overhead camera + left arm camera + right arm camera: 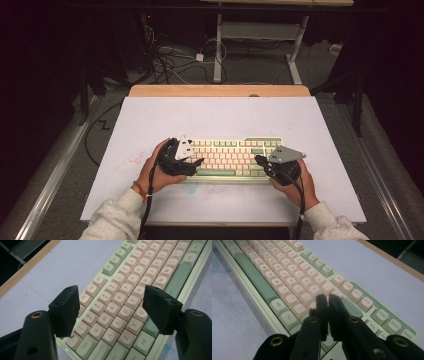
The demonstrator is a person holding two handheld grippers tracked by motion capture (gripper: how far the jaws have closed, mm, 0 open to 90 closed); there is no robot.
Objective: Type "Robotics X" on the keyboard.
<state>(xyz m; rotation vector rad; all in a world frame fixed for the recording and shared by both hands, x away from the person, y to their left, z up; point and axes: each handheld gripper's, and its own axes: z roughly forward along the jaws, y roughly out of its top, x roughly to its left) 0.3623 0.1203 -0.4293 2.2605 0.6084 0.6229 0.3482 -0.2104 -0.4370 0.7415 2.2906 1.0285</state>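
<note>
Your left gripper [111, 310] hangs over the left end of the keyboard [227, 157] with its jaws spread wide and nothing between them; letter keys show through the gap. Your right gripper [328, 302] sits over the right end with its jaws nearly together, a thin slit left, gripping nothing. From above, the left gripper [196, 162] is at 9 o'clock of the keyboard and the right gripper [260, 160] at 3 o'clock. A pale sheet [220, 117] covers the wooden table [220, 90], with faint red specks at 8 o'clock. Cables [170, 60] trail on the grey floor at 12 o'clock, beside white table legs [218, 50]; the room around is dark. The keyboard lies near the front edge: a pale green case, cream letter keys, green outer keys and a green space bar.
</note>
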